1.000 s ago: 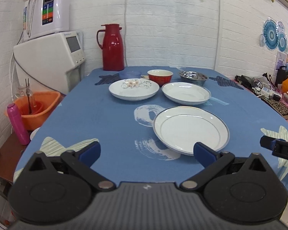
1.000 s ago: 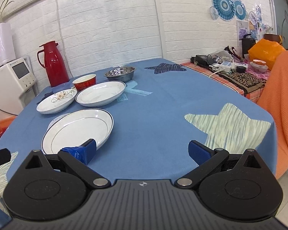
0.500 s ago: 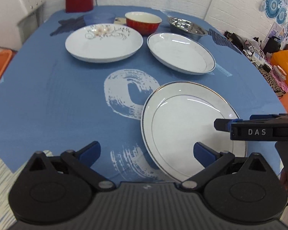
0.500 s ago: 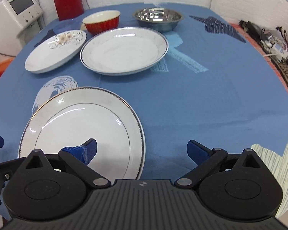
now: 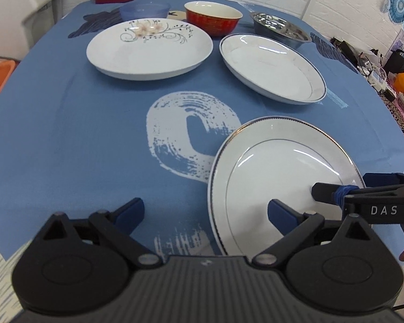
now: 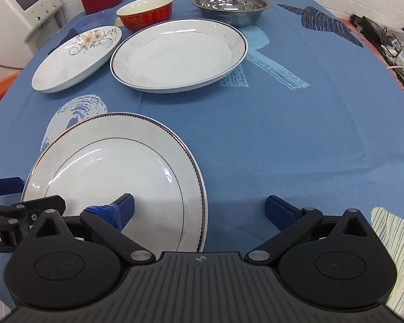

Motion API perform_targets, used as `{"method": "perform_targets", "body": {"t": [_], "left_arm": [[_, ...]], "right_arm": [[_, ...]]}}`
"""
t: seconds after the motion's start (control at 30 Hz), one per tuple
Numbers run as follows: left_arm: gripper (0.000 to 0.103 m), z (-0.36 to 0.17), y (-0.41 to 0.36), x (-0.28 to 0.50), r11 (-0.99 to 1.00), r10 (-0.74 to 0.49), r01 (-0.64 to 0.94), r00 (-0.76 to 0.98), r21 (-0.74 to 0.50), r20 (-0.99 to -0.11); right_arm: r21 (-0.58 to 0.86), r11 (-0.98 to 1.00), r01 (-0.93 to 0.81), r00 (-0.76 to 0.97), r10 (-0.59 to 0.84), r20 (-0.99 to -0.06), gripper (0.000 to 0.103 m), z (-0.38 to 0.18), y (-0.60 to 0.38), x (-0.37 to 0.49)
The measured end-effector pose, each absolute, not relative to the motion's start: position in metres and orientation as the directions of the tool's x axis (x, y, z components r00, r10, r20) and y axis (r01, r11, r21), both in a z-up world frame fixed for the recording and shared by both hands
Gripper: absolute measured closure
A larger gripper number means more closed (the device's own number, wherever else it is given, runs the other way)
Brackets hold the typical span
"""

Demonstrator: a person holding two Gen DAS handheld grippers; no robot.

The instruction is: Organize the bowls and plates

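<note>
Glossy round porcelain, the nearest plate (image 6: 113, 177) is seen flat on the smooth blue tablecloth (image 6: 296, 123), straddled at its near rim by both wide-open grippers: left gripper (image 5: 206, 211), right gripper (image 6: 199, 206). Behind are ranged a floral plate (image 5: 150, 48), a deeper rimmed dish (image 6: 179, 53), a red bowl (image 5: 212, 20) and a shiny steel bowl (image 6: 230, 5).
</note>
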State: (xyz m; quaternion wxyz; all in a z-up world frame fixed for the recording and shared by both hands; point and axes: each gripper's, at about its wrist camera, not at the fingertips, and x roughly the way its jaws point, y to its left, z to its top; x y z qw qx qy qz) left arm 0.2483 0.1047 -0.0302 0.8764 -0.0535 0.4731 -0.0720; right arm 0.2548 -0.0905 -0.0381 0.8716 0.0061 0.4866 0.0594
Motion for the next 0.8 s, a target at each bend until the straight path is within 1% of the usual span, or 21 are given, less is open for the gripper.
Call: {"method": "perform_targets", "body": {"t": [0.1,0.13,0.17,0.2,0.23,0.27,0.3,0.33,0.37,0.43,0.5,0.6,0.63,0.67,0.8], "left_arm": [[0.005,-0.031,0.098,0.248,0.988,-0.155,0.079,0.544,-0.134,-0.825],[0.009,-0.031,0.096,0.247,0.99,-0.141,0.085,0.546,-0.112,-0.826],[0.018,-0.032,0.092,0.246,0.993,-0.115,0.091,0.554,-0.077,-0.824],[0.025,-0.03,0.091,0.244,0.992,-0.117,0.099,0.568,-0.073,-0.815],[0.039,-0.027,0.092,0.243,0.99,-0.135,0.107,0.565,-0.09,-0.814],[0.054,-0.025,0.092,0.242,0.99,-0.136,0.102,0.564,-0.094,-0.814],[0.063,-0.023,0.093,0.243,0.987,-0.16,0.106,0.555,-0.122,-0.817],[0.075,-0.022,0.095,0.243,0.982,-0.189,0.107,0.543,-0.156,-0.818],[0.077,-0.022,0.095,0.244,0.98,-0.197,0.1,0.537,-0.17,-0.82],[0.078,-0.022,0.093,0.244,0.982,-0.188,0.084,0.542,-0.17,-0.819],[0.079,-0.022,0.091,0.243,0.982,-0.184,0.073,0.545,-0.172,-0.818],[0.086,-0.021,0.092,0.242,0.979,-0.2,0.074,0.534,-0.19,-0.821],[0.091,-0.021,0.094,0.242,0.976,-0.213,0.074,0.53,-0.205,-0.821],[0.094,-0.021,0.097,0.243,0.973,-0.225,0.074,0.526,-0.219,-0.82],[0.096,-0.019,0.105,0.242,0.972,-0.228,0.071,0.526,-0.225,-0.819]], "right_arm": [[0.065,0.989,-0.131,0.525,0.124,-0.842,0.014,-0.038,-0.086,0.251],[0.065,0.986,-0.151,0.533,0.136,-0.835,0.015,-0.039,-0.085,0.249],[0.063,0.983,-0.173,0.541,0.149,-0.828,0.016,-0.039,-0.085,0.247],[0.064,0.98,-0.188,0.546,0.158,-0.823,0.018,-0.039,-0.085,0.246],[0.065,0.979,-0.195,0.546,0.163,-0.822,0.021,-0.038,-0.086,0.245],[0.067,0.979,-0.193,0.548,0.164,-0.82,0.033,-0.037,-0.087,0.244],[0.079,0.979,-0.186,0.557,0.171,-0.813,0.046,-0.033,-0.09,0.243],[0.108,0.978,-0.178,0.562,0.191,-0.805,0.088,-0.03,-0.093,0.241],[0.144,0.976,-0.166,0.55,0.213,-0.807,0.088,-0.029,-0.096,0.24],[0.13,0.976,-0.173,0.56,0.206,-0.803,0.088,-0.03,-0.093,0.234],[0.149,0.976,-0.157,0.567,0.213,-0.796,0.088,-0.03,-0.094,0.231],[0.178,0.975,-0.133,0.564,0.222,-0.796,0.085,-0.03,-0.094,0.228],[0.178,0.975,-0.132,0.562,0.221,-0.797,0.084,-0.03,-0.093,0.227],[0.186,0.974,-0.127,0.561,0.225,-0.797,0.081,-0.03,-0.092,0.226],[0.232,0.965,-0.119,0.553,0.259,-0.792,0.078,-0.029,-0.089,0.225]]}}
